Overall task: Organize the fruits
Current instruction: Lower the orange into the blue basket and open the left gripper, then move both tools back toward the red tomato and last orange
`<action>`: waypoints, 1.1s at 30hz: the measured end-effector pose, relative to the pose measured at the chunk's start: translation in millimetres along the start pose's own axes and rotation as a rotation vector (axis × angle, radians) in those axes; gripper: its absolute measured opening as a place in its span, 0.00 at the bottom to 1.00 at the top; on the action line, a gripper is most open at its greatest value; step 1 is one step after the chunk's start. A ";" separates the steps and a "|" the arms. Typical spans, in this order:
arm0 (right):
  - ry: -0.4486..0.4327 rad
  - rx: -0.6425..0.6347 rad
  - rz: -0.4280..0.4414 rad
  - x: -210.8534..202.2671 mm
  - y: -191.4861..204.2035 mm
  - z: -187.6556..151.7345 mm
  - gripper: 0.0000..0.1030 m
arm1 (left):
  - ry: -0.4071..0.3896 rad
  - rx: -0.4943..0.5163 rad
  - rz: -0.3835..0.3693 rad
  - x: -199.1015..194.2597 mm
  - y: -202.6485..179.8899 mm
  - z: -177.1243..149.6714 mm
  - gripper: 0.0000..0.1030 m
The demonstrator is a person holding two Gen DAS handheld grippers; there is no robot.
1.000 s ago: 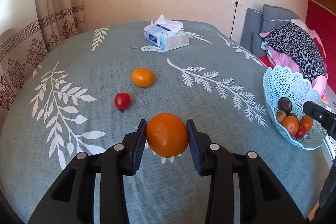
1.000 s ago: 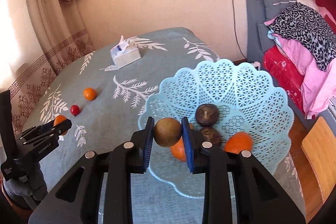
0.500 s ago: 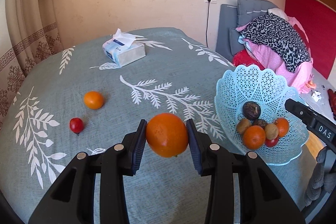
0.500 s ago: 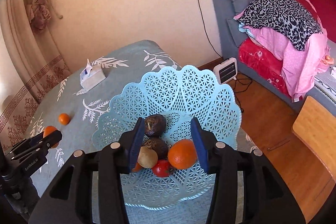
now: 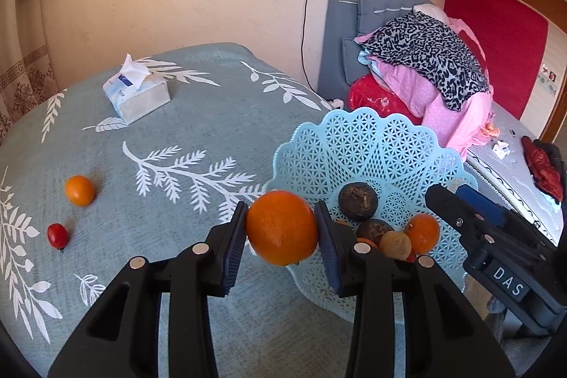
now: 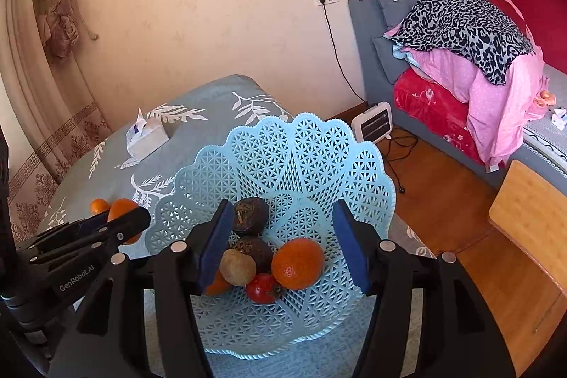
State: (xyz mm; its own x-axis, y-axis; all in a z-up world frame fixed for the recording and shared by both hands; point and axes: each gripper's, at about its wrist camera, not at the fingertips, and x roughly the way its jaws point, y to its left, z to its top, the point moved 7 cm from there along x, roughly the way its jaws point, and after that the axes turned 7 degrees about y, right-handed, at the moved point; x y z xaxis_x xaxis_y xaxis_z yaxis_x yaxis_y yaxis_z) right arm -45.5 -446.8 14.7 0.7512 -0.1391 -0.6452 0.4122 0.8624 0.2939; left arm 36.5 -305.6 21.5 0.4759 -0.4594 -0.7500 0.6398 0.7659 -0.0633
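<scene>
My left gripper is shut on a large orange and holds it in the air at the left rim of the light blue lattice basket. The basket holds several fruits: two dark brown ones, a tan one, an orange and a red tomato. My right gripper is open and empty, its jaws spread above the basket's fruits. A small orange and a small red tomato lie on the table at the left.
The round table has a teal cloth with white leaves. A tissue box stands at its far side. A bed with piled bedding, a small heater on the wooden floor and a wooden stool are to the right.
My left gripper has carried the large orange rightward to the basket's rim. My right gripper has opened wider over the basket; the tan fruit it released lies among the others.
</scene>
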 end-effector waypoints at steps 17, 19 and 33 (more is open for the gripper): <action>-0.010 -0.005 -0.010 -3.3 1.5 -1.0 0.66 | -0.062 -0.052 0.037 -17.1 21.1 6.1 0.68; -0.014 -0.005 -0.004 -4.6 3.7 -1.2 0.69 | -0.064 -0.064 0.050 -18.7 26.5 4.9 0.70; -0.015 -0.077 0.001 -6.3 29.8 -7.6 0.72 | -0.067 -0.138 0.133 -28.1 74.0 -3.9 0.75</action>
State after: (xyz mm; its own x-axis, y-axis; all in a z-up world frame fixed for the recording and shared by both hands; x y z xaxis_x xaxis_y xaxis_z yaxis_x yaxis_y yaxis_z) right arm -41.8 -416.5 22.1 0.7597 -0.1452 -0.6339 0.3711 0.8973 0.2392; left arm 68.1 -234.3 35.3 0.5924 -0.3758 -0.7126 0.4824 0.8739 -0.0598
